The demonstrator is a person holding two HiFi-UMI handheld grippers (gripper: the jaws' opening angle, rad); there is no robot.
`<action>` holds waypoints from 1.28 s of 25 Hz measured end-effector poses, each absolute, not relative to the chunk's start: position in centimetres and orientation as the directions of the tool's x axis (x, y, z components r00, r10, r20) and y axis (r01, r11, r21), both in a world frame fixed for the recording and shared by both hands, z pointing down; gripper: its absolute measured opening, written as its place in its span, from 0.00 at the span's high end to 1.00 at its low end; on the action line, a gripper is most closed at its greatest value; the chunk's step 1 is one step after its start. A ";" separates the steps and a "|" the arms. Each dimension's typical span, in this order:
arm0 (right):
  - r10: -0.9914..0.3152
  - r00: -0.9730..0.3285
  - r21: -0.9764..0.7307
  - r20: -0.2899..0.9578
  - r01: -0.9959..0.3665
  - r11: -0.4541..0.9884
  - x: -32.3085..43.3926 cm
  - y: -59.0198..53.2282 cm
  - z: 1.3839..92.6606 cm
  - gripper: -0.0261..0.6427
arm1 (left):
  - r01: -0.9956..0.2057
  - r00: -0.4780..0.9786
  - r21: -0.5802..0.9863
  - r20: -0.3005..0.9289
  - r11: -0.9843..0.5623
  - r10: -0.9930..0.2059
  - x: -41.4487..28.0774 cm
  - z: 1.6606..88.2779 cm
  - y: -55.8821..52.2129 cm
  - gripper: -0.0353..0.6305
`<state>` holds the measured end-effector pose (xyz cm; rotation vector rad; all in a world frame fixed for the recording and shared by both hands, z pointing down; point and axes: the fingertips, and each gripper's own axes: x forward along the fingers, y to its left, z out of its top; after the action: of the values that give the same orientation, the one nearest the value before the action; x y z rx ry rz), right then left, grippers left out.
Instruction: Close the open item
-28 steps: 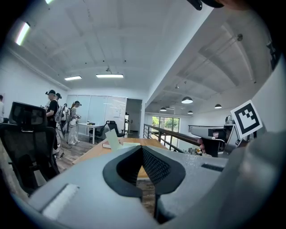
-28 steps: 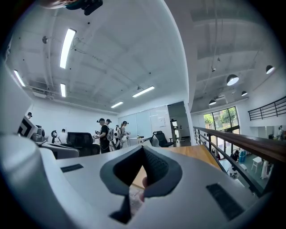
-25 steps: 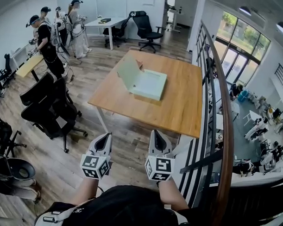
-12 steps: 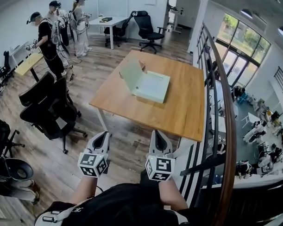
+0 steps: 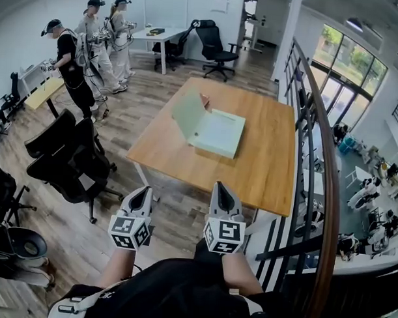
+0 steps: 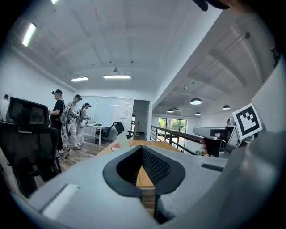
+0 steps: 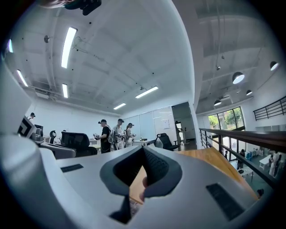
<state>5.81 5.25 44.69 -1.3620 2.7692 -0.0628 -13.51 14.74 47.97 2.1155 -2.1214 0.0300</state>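
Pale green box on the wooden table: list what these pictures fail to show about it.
- Head view: the pale green flat box is too small to tell its contents. Its raised lid half hides a small reddish thing.
- Left gripper view: only the lid's corner shows. The left gripper covers the base.
- Right gripper view: the right gripper hides the box entirely.

L: chairs (image 5: pixel 65 158) | R: railing (image 5: pixel 314 159) | fwd: floor (image 5: pixel 178 203) free | table (image 5: pixel 257 180): open box (image 5: pixel 216 133)
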 end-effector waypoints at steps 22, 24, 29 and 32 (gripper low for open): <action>-0.782 -0.623 -0.097 0.030 -0.780 0.618 5.6 -22.7 46.6 0.96 | -0.999 0.017 0.044 0.211 -0.008 -0.977 -13.4 48.4 -14.3 0.95; -0.778 -0.627 -0.092 0.034 -0.777 0.623 5.7 -24.7 46.5 0.96 | -0.999 0.017 0.041 0.217 -0.009 -0.976 -13.3 48.4 -16.6 0.95; -0.769 -0.637 -0.107 0.056 -0.769 0.630 5.3 -28.7 47.7 0.96 | -0.999 0.004 0.034 0.233 0.004 -0.972 -13.9 48.9 -20.2 0.95; -0.767 -0.636 -0.103 0.081 -0.771 0.629 4.1 -30.5 48.6 0.96 | -0.999 0.004 0.041 0.258 0.007 -0.966 -14.9 49.9 -21.8 0.94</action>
<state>4.08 -30.48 48.57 -1.3510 2.8610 -0.2027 -14.89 -21.85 49.89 2.0629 -2.0659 0.2278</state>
